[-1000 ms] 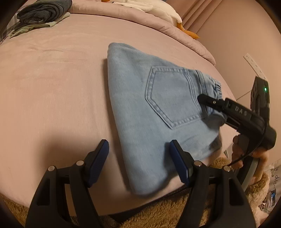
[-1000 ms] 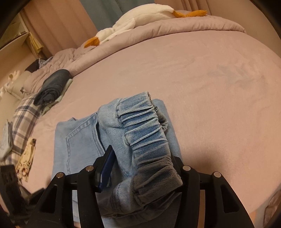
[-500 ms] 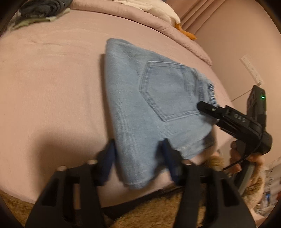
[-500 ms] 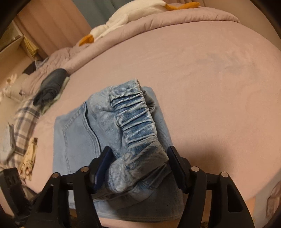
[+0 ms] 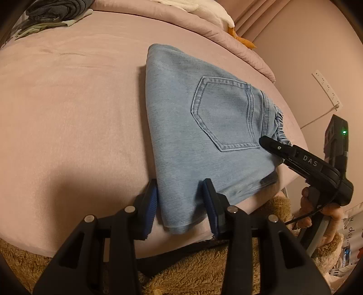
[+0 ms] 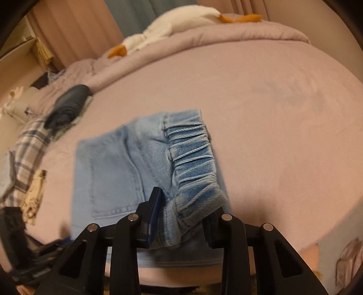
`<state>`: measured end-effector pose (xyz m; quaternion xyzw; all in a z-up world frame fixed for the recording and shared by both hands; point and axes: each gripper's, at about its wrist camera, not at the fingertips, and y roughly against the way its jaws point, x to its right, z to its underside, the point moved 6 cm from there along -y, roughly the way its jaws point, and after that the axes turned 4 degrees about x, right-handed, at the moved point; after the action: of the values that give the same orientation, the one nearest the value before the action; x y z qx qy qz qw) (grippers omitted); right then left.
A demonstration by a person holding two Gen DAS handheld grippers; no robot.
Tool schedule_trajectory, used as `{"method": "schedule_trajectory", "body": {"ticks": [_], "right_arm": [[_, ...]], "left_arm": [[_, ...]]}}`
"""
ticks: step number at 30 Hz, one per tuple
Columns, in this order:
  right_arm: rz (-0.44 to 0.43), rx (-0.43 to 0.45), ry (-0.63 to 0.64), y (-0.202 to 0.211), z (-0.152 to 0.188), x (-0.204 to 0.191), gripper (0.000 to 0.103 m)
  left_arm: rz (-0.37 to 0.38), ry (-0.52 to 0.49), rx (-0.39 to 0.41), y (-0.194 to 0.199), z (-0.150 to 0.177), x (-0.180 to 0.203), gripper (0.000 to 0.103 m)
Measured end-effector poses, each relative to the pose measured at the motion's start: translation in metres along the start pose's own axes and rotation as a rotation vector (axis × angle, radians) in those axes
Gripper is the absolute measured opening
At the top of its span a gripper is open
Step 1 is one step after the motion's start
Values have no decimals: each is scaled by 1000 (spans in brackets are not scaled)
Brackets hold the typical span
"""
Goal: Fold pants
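We have the folded light-blue denim pants [image 5: 204,127] lying at the near edge of the pink bed [image 5: 74,109]. Our left gripper [image 5: 179,204] has just been closing, its blue pads pinching the pants' nearest corner. Our right gripper [image 6: 181,217] has likewise been closing and now clamps the bunched elastic waistband [image 6: 192,163]. Beyond the pants, at the bed's far side, sit a rolled dark garment [image 5: 56,9] and a white plush goose [image 6: 177,25]. We judge the risk is a shallow bite: pulling unevenly could let the stacked layers slide apart, or drag the bundle off the bed's edge.
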<state>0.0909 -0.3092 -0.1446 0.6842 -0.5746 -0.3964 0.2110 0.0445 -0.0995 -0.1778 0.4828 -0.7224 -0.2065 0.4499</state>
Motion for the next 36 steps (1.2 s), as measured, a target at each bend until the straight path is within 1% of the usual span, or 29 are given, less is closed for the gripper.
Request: {"method": "schedule_trajectory", "body": {"ticks": [4, 12, 14, 15, 17, 18, 19, 20, 21, 22, 23, 25, 28, 30, 31, 32, 33, 34, 36], "right_arm": [[-40, -12, -37, -5, -1, 5, 37], [-60, -4, -50, -3, 1, 3, 39], [-63, -2, -50, -2, 1, 4, 39], [-67, -3, -54, -1, 2, 7, 40], [-81, -18, -69, 2, 2, 8, 47], [-83, -28, -67, 5, 2, 9, 49], [-85, -32, -65, 9, 2, 10, 55], [-90, -30, -63, 13, 1, 10, 67], [-94, -15, -60, 20, -2, 11, 76], [-97, 4, -57, 26, -4, 12, 89], [-103, 31, -52, 32, -8, 14, 94], [-117, 50, -61, 35, -13, 17, 94], [-153, 5, -120, 23, -15, 26, 94], [-217, -41, -159, 10, -13, 27, 94], [-257, -69, -178, 3, -10, 26, 94], [-302, -103, -195, -7, -7, 24, 94], [-327, -125, -200, -12, -4, 21, 94], [-336, -137, -200, -18, -3, 19, 94], [-342, -119, -184, -23, -4, 14, 94]], "left_arm": [[2, 8, -10, -2, -2, -1, 41], [-20, -2, -3, 2, -2, 4, 43], [-38, -1, 3, 4, -2, 3, 52], [-58, -1, 10, 6, -3, 2, 55], [-78, -8, 38, 14, -7, 1, 66], [-79, -11, 50, 17, -8, 0, 69], [-75, -13, 70, 22, -12, 0, 74], [-69, -9, 85, 26, -15, -2, 81], [-59, 5, 106, 30, -21, -5, 83], [-58, 15, 115, 31, -24, -7, 87], [-64, 32, 117, 30, -28, -12, 88], [-60, 49, 104, 24, -31, -16, 88], [1, 75, 65, 11, -37, -15, 87], [21, 81, 35, 1, -36, -9, 86], [25, 78, 15, -6, -37, -7, 83], [33, 71, -1, -12, -38, -4, 76], [37, 66, -7, -15, -39, -2, 73], [48, 53, -14, -21, -40, 2, 68], [63, 30, -14, -29, -42, 7, 66]]}}
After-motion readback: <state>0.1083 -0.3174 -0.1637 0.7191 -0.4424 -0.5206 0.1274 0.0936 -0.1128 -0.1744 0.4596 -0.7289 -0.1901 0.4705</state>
